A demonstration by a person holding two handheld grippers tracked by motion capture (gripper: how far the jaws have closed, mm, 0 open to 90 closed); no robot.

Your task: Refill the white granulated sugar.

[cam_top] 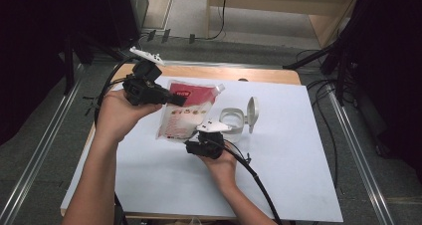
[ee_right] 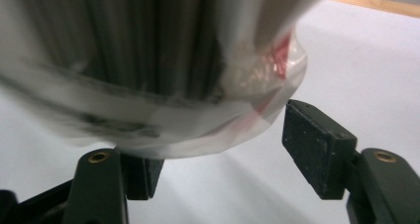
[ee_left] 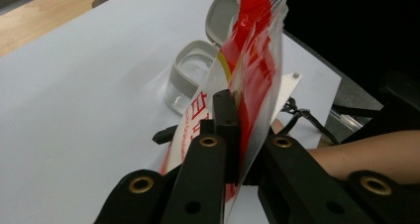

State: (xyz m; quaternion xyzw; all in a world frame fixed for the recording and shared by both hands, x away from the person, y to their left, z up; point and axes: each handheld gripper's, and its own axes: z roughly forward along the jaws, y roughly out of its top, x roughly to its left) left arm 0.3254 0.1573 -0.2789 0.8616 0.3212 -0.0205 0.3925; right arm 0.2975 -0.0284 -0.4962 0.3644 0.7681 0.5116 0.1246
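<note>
A red and white spouted pouch (cam_top: 186,113) hangs tilted above the white sheet, its spout toward the far right. My left gripper (cam_top: 174,99) is shut on the pouch's upper left edge; in the left gripper view the jaws (ee_left: 233,115) pinch the thin film of the pouch (ee_left: 252,75). My right gripper (cam_top: 191,144) is under the pouch's lower end. In the right gripper view its jaws (ee_right: 225,154) stand apart with the rounded bottom of the pouch (ee_right: 148,75) just above and between them. The right pad (ee_right: 317,144) is clear of the film.
A small clear container (cam_top: 231,120) with a white frame stands behind the right gripper, its hinged lid (cam_top: 253,110) flipped up. It also appears past the pouch (ee_left: 190,78). A white sheet (cam_top: 278,175) covers the wooden table (cam_top: 249,74). Cables trail off the near edge.
</note>
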